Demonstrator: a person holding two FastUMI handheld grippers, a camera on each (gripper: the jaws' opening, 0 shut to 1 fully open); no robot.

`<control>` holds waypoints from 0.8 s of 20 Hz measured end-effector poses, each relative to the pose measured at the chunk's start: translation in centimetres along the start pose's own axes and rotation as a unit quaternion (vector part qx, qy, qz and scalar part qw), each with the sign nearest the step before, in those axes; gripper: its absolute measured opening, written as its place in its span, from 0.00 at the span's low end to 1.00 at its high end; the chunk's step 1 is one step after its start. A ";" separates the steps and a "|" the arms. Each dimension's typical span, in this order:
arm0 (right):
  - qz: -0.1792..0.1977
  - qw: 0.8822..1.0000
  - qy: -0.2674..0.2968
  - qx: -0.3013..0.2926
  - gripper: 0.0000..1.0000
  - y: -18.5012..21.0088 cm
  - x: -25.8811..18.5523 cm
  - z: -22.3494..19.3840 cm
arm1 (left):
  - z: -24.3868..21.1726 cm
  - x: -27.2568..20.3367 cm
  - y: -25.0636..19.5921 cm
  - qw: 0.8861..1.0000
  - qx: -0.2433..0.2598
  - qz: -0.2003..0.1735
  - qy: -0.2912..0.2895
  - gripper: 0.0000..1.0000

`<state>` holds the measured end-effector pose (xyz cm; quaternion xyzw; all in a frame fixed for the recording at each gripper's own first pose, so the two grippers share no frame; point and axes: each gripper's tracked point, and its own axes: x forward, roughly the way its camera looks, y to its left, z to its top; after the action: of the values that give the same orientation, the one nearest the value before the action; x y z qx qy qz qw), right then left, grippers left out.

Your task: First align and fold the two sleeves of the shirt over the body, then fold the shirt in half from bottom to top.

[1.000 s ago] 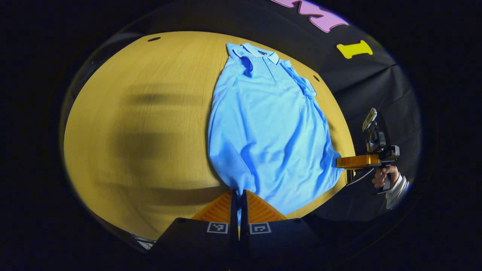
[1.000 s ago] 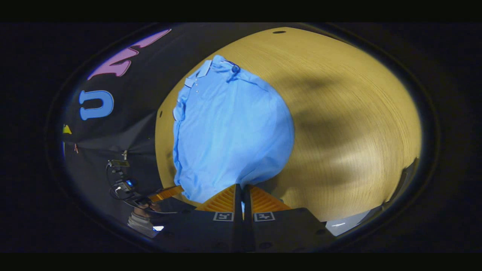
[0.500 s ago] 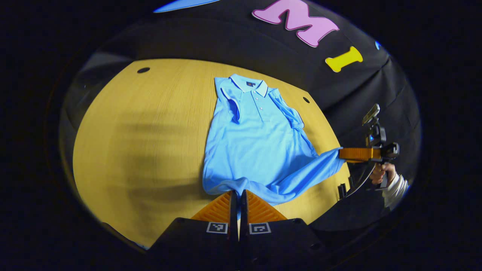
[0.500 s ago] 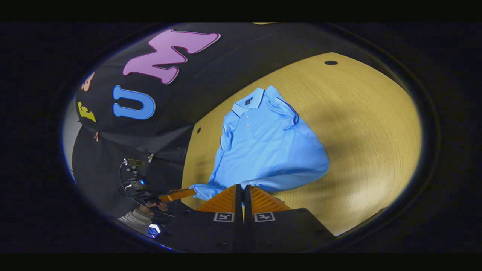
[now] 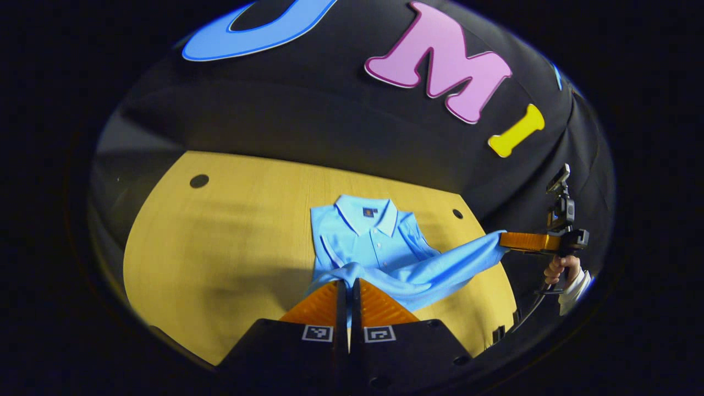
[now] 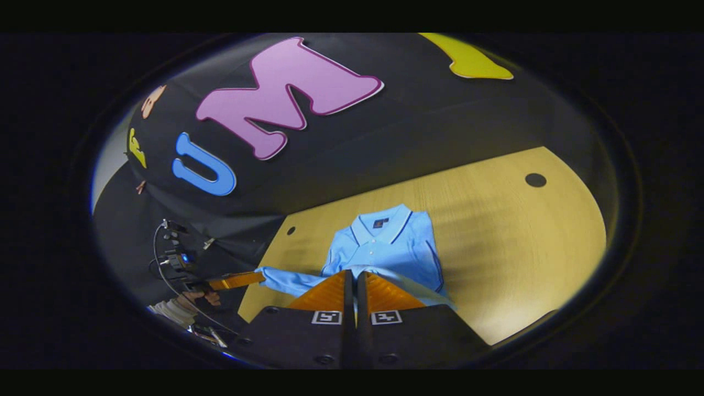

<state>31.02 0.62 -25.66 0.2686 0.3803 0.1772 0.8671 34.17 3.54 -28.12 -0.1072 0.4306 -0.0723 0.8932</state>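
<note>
Wooden worktop (image 5: 231, 231) with dark round holes, backed by the booth's black cloth wall. Blue shirt (image 5: 366, 236) lies collar-end flat on it, its hem lifted clear. Left claw (image 5: 348, 289) and right claw (image 6: 355, 280) are each closed on a hem corner. The shirt's lower body is hidden behind the raised hem

We see a light blue polo shirt (image 5: 379, 247) lying collar-up on the wooden bench (image 5: 231, 236), front buttons showing, both short sleeves folded in over the chest. Its bottom hem is lifted off the bench and stretched taut above the body.
</note>
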 end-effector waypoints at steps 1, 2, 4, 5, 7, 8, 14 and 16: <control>-0.007 1.000 -0.005 -0.008 0.05 -0.8 1.5 1.6 | 1.4 1.5 0.5 1.000 -0.002 0.011 -0.003 0.06; -0.014 1.000 -0.007 -0.015 0.04 -1.5 2.8 2.8 | 2.6 3.2 0.9 1.000 -0.005 0.017 -0.004 0.06; -0.024 0.999 -0.009 -0.026 0.04 -2.8 5.9 4.5 | 4.5 6.3 1.7 0.999 -0.007 0.030 -0.008 0.06; -0.030 0.999 -0.007 -0.034 0.10 -3.6 7.5 5.2 | 5.6 7.7 2.2 0.999 -0.006 0.039 -0.011 0.06; -0.048 0.997 -0.001 -0.064 0.05 -5.3 10.4 5.9 | 7.2 10.7 2.8 0.998 -0.013 0.052 -0.011 0.06; -0.054 0.996 0.001 -0.078 0.05 -6.0 11.8 6.1 | 7.8 12.1 3.1 0.998 -0.015 0.059 -0.014 0.06; -0.095 0.992 -0.007 -0.080 0.04 -10.6 17.2 6.5 | 7.9 18.3 5.9 0.994 -0.037 0.106 -0.008 0.06; -0.113 0.990 0.002 -0.082 0.04 -12.5 18.0 5.6 | 6.6 19.4 7.4 0.991 -0.039 0.129 0.008 0.06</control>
<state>48.24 -1.95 -40.16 0.1509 0.3944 0.1089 0.8999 51.60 7.20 -40.62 -0.0852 0.4507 0.0596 0.8866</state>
